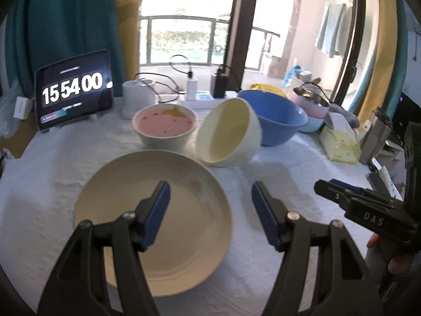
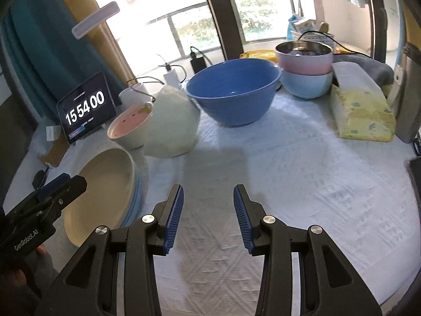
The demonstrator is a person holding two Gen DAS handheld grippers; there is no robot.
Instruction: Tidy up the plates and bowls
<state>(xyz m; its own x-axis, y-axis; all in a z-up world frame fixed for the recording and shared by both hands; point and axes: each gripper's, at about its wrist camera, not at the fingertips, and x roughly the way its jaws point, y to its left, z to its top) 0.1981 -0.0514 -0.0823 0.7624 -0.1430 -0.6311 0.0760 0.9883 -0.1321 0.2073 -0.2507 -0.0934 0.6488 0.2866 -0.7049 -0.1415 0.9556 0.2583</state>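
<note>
While both grippers hang empty, the dishes wait unsorted.

Left gripper (image 1: 210, 197) spreads its jaws over the cream plate (image 1: 152, 218), likely lining up a rim grab; right gripper (image 2: 208, 205), jaws apart, hovers over bare cloth (image 2: 302, 184). Beyond, a cream bowl (image 1: 229, 131) lies tipped between the pink-filled bowl (image 1: 164, 126) and blue bowl (image 1: 279, 121).

Two wrist cameras, both angled down over the table (image 2: 302, 184) towards the window.

The left view sits close above the plate (image 1: 184, 210), looking along its own fingers (image 1: 158, 205); the right view sits just right of the plate (image 2: 105, 184), over bare cloth. Both share the plate, the tipped bowl (image 1: 229, 131) beyond it, the blue bowl (image 2: 234, 92) and the tablet (image 1: 73, 89), and each catches the other gripper at its edge.
</note>
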